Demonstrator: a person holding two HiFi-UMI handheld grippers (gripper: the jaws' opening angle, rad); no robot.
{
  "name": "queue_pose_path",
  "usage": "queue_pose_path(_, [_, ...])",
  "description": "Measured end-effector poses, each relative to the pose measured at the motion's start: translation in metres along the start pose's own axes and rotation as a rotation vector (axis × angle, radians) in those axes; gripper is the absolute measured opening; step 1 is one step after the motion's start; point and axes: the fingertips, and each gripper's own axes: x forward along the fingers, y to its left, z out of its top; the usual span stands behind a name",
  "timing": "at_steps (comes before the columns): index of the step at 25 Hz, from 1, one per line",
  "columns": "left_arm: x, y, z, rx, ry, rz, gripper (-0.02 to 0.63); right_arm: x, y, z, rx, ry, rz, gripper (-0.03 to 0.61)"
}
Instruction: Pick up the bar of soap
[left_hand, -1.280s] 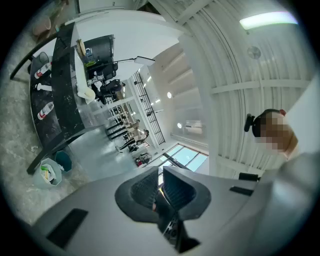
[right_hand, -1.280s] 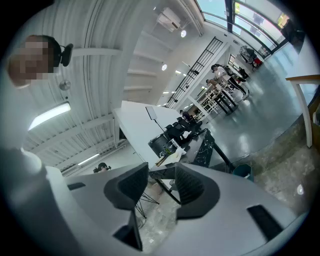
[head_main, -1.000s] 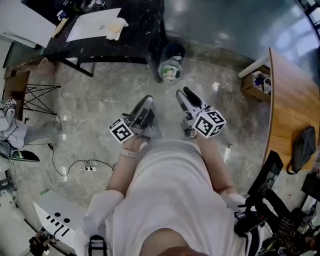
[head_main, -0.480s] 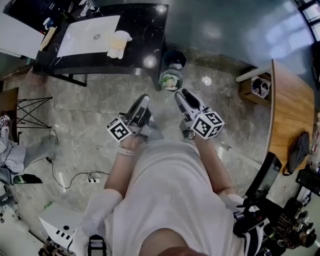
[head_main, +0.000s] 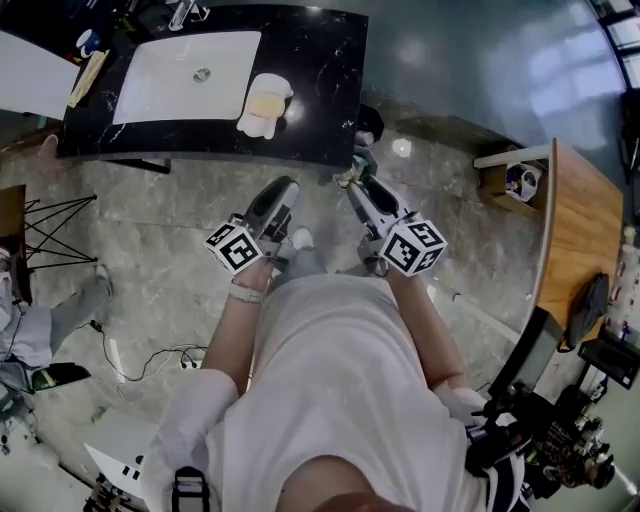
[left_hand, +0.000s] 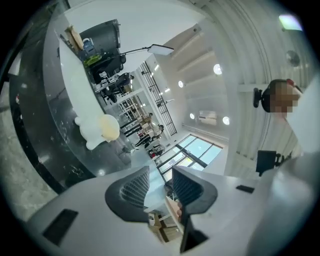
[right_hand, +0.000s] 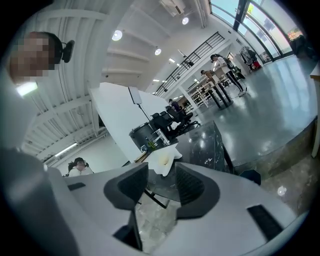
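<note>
The yellow bar of soap lies in a white dish on the black counter, right of the white sink. My left gripper is held level over the floor, short of the counter's front edge. Its jaws have just been opening and stand slightly apart with nothing between them. The left gripper view shows the soap ahead at the left. My right gripper is open and empty, beside the left one. Just above the right gripper's jaws, the dish shows in the right gripper view.
A waste bin stands at the counter's right end, just ahead of the right gripper. A wooden desk runs along the right. Cables lie on the stone floor at the left. A person sits in the background.
The counter with the sink and soap dish has come nearer and slid rightward in the head view as both grippers advanced toward it. The bin is now partly behind the right gripper.
</note>
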Motion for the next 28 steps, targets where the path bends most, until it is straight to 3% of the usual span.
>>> queue_pose_path(3, [0.003, 0.020, 0.017, 0.080, 0.025, 0.041, 0.144, 0.013, 0.001, 0.002, -0.006, 0.001, -0.006, 0.178])
queue_pose_path(8, [0.015, 0.049, 0.025, 0.360, 0.146, 0.174, 0.251, 0.023, -0.002, 0.001, -0.011, 0.006, -0.003, 0.178])
queue_pose_path(11, [0.025, 0.062, 0.031, 0.464, 0.186, 0.244, 0.271, 0.029, -0.003, 0.007, -0.012, -0.008, 0.001, 0.178])
queue_pose_path(17, [0.043, 0.092, 0.056, 0.579, 0.230, 0.361, 0.310, 0.050, -0.002, 0.018, -0.017, -0.018, 0.019, 0.178])
queue_pose_path(23, [0.056, 0.118, 0.071, 0.609, 0.295, 0.420, 0.333, 0.068, -0.002, 0.019, -0.017, -0.014, 0.024, 0.178])
queue_pose_path(28, [0.064, 0.133, 0.085, 0.633, 0.325, 0.479, 0.391, 0.076, 0.001, 0.022, -0.022, -0.009, 0.025, 0.178])
